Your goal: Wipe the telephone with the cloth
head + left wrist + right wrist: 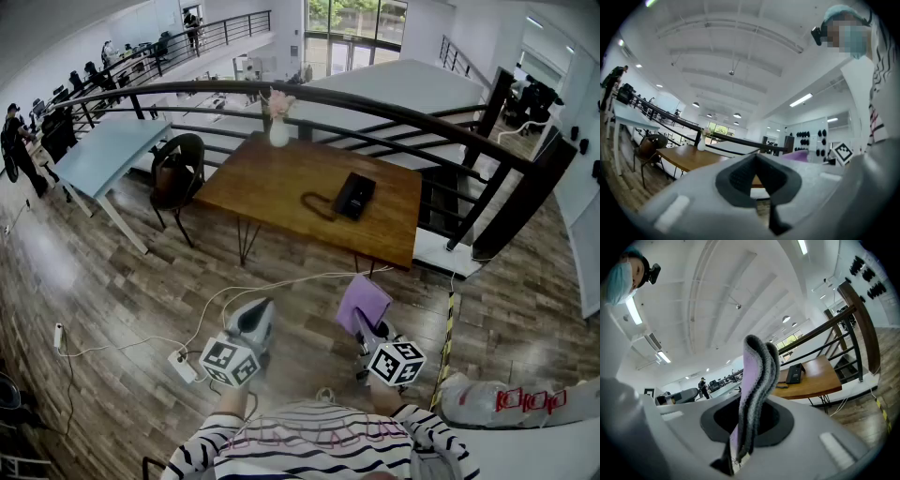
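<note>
Left gripper (251,317): jaws together, nothing between them. Right gripper (364,330): jaws clamped on the purple cloth (363,300), which stands up from them. Both grippers are well short of the wooden table (272,192). The black telephone (355,196) lies on the table's right half. A white vase (279,132) stands at the far edge.

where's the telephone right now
In the head view, the telephone lies on the right half of the wooden table, its cord looped at its left.
</note>
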Available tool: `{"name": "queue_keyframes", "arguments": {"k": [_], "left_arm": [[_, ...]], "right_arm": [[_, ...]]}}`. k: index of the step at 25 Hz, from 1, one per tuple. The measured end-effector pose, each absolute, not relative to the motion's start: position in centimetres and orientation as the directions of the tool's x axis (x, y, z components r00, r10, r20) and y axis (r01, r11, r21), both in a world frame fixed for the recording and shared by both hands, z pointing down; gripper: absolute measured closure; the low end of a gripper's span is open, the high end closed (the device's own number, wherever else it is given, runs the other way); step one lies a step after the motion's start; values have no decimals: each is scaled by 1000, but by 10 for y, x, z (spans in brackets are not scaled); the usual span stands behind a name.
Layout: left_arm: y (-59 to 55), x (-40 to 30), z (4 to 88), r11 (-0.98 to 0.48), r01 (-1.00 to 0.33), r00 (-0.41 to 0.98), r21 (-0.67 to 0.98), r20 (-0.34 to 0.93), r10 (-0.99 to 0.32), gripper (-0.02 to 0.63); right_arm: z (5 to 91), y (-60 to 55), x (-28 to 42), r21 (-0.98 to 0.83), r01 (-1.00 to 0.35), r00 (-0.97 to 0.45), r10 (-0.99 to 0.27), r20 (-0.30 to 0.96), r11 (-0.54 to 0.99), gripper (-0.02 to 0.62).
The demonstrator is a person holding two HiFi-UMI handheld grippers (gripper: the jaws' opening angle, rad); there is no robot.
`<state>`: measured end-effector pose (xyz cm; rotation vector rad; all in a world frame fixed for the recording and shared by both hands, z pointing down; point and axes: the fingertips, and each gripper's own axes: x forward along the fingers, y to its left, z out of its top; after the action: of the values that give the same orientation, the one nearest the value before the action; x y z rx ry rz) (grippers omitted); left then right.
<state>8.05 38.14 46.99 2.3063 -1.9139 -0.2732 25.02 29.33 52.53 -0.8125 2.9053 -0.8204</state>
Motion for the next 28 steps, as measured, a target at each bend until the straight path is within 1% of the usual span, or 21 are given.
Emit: {"name": "queue_keyframes", "arguments": {"k": [4, 9, 16, 21, 28], "left_arm": [[357, 92, 475, -169, -959, 161, 228, -55, -985, 609], [335, 97, 484, -118, -960, 107, 253, -58, -993, 609], [312, 82, 491, -103, -959, 94, 266, -46, -994, 609], [283, 47, 495, -133, -947, 127, 292, -38, -991, 609], [232, -21, 480, -243, -927, 244, 286, -34, -969, 609]], "right_arm": [[529, 270, 258, -498, -456, -879, -461, 121, 738, 543], [536, 243, 261, -502, -419, -901, -412, 132, 756, 543], [539, 213, 249, -506, -420, -902, -410, 137, 753, 543], [539, 193, 219, -512, -453, -884, -443, 150, 730, 543], [528, 159, 159, -519, -528, -831, -534, 155, 672, 543]]}}
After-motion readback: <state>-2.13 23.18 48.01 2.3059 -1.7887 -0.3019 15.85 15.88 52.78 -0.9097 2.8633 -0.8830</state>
